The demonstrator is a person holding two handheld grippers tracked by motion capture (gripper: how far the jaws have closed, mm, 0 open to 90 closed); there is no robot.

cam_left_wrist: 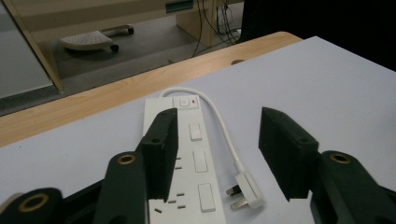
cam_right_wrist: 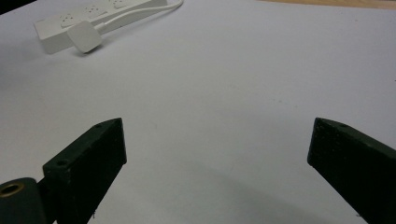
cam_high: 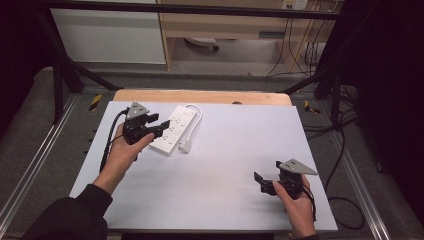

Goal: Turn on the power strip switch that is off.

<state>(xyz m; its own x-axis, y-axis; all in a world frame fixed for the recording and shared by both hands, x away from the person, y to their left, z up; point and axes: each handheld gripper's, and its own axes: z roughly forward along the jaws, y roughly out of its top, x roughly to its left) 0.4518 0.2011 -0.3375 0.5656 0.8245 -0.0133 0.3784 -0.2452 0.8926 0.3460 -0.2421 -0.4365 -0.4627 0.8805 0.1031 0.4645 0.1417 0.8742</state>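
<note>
Nearest the person, the right gripper (cam_high: pixel 264 182) is hovering low over the bare front right part of the white sheet-covered table (cam_high: pixel 225 165), held in the person's right hand (cam_high: pixel 298 206). Its jaws are standing wide apart with nothing between them, and the right gripper view is looking across the open white surface towards the far-off strip. The gripper is sitting well apart from the task's things.

Farther in, on the left side, the person's left hand (cam_high: pixel 122 152) is holding the left gripper (cam_high: pixel 161 126), a dark sleeve (cam_high: pixel 75 215) covering the forearm behind it. Its jaws are also spread wide and empty. In the left gripper view one jaw is hanging over the near end of the white rectangular plastic power strip (cam_left_wrist: pixel 191 158), while the other is standing out over the bare table to the side.

The power strip is lying flat on the table's far left part, running diagonally away from the person. Its thin white cord (cam_left_wrist: pixel 223 128) is looping out from the far end and curving back, ending in a white three-pin plug (cam_left_wrist: pixel 246 191) that is lying on its side just beside the strip, between the left gripper's jaws.

Beyond the sheet, a light wooden table edge (cam_high: pixel 200 96) is showing.
</note>
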